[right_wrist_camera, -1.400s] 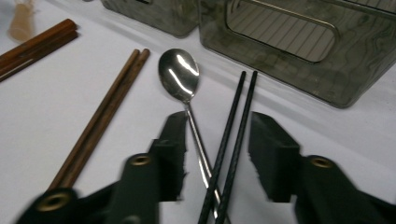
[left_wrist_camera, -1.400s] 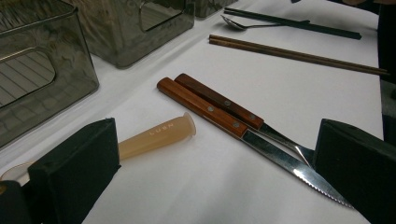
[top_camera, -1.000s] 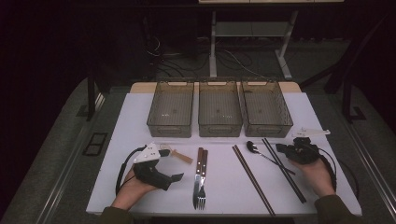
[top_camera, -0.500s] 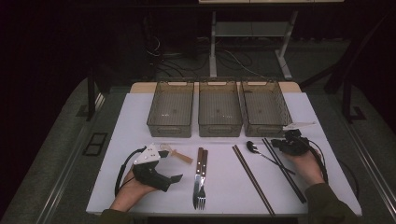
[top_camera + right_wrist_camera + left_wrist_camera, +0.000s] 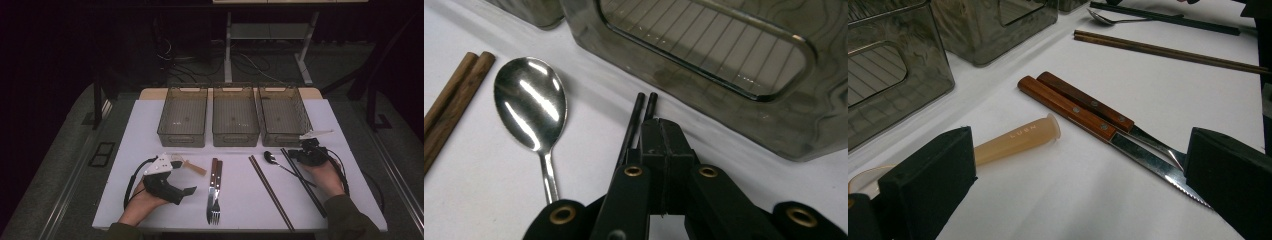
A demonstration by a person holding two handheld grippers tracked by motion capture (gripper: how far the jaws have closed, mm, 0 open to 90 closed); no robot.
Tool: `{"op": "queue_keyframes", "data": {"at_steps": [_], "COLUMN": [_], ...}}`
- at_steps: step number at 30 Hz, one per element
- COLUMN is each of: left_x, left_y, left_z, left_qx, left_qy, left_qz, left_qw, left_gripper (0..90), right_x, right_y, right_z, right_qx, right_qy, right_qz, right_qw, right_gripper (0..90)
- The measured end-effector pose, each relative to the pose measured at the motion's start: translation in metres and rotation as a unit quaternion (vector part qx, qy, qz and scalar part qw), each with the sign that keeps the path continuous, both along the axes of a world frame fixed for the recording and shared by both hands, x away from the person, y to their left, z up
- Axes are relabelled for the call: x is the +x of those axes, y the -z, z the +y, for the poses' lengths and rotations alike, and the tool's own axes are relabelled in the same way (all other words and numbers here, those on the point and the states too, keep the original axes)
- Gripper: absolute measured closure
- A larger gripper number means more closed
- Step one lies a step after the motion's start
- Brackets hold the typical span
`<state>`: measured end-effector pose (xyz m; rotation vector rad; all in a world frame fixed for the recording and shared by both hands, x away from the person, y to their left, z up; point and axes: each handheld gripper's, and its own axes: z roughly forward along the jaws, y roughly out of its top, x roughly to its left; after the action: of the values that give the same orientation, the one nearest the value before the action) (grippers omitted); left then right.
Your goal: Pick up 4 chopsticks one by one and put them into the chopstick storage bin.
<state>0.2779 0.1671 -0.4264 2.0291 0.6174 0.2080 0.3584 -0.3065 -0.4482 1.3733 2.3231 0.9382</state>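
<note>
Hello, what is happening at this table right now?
A person sorts cutlery with two hand-held tools. The right gripper is shut, its tip over the far ends of the black chopsticks, beside the shiny metal spoon and near a smoky plastic bin. The left gripper rests open near the wooden-handled knife. The bins look empty.

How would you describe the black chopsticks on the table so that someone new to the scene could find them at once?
Start at the three smoky plastic bins along the far side of the white table and take the rightmost one. Just in front of it lies the black chopsticks pair, running back toward the person, with the right gripper shut over their far tips. The neighbouring brown chopsticks are wooden, and the spoon is shiny steel.
</note>
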Motion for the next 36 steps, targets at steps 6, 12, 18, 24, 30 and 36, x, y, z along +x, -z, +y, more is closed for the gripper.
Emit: {"op": "queue_keyframes", "data": {"at_steps": [6,12,18,24,30,36], "left_x": [-0.001,0.000,-0.001,-0.001,-0.001,-0.002], "left_y": [0.000,-0.001,-0.001,-0.001,-0.001,0.001], "left_z": [0.000,0.000,0.001,0.001,0.001,0.002], "left_qx": [-0.002,-0.001,-0.002,-0.002,-0.002,0.002], "left_qy": [0.000,0.001,0.002,0.002,0.002,0.005], "left_qz": [-0.002,-0.002,-0.001,-0.001,-0.001,0.000], "left_qw": [1.0000,1.0000,1.0000,1.0000,1.0000,1.0000], "left_gripper": [0.0,0.0,0.0,0.0,0.0,0.0], "right_x": [-0.002,-0.002,-0.004,-0.006,-0.006,-0.020], "right_y": [0.000,0.000,0.000,0.000,-0.003,-0.019], "right_z": [0.005,0.009,0.016,0.021,0.020,0.008], "right_qx": [0.008,0.007,0.008,0.008,0.004,0.036], "right_qy": [-0.018,-0.035,-0.052,-0.067,-0.062,-0.048], "right_qz": [0.004,0.004,0.004,0.004,-0.002,-0.009], "right_qw": [0.9998,0.9994,0.9986,0.9977,0.9980,0.9982], "right_gripper": [89.9,89.9,90.0,90.0,89.5,68.5]}}
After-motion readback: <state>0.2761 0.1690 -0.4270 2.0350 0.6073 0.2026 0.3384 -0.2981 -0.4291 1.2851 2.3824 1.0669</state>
